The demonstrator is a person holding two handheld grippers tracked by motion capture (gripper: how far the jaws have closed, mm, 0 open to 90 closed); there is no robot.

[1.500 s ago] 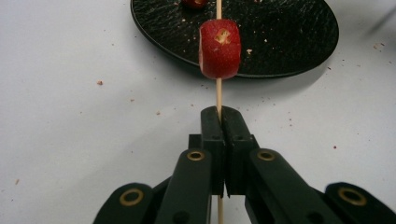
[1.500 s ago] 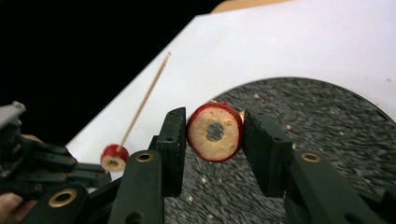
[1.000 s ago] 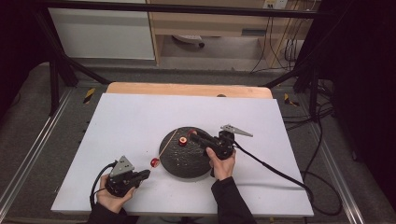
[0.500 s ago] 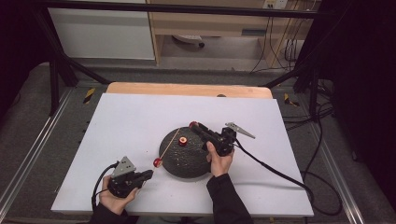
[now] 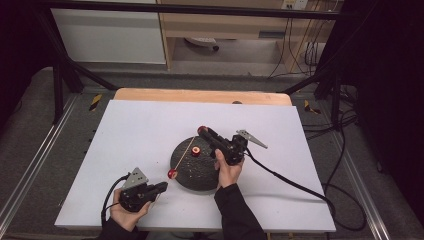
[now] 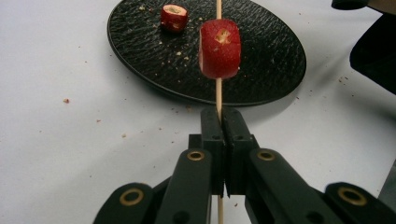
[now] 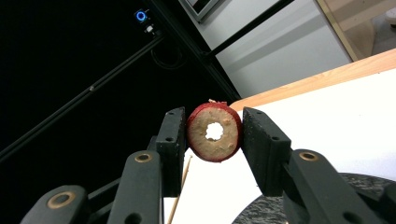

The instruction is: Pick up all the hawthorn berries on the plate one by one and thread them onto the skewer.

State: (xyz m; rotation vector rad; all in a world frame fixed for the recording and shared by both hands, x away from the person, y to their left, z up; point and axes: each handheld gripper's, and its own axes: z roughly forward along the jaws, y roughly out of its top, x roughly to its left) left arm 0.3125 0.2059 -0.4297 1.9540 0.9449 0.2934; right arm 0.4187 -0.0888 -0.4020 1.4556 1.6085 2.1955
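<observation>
1. Your left gripper (image 5: 161,188) is just beside the near-left edge of the black plate (image 5: 200,177). Its jaws are fully closed on the wooden skewer (image 6: 218,100).
2. The skewer runs from these jaws up and over the plate. 1 red fruit piece (image 6: 220,54) with a cored hole is threaded on it, just past the jaws and above the near rim of the plate.
3. A 2nd red piece (image 6: 174,17) lies loose on the plate, on its far-left part as the left gripper view shows it. Small crumbs lie on the plate and on the white surface (image 5: 135,135) around it.
4. Your right gripper (image 5: 202,131) is above the far edge of the plate and tilted upward. Its jaws are closed on a 3rd red slice (image 7: 214,132), with 1 pad on each side of it.
5. This slice faces the camera of the right gripper with its cut side, and the cored hole in the middle is open. The tip of the skewer is just below and left of it, apart from it.
</observation>
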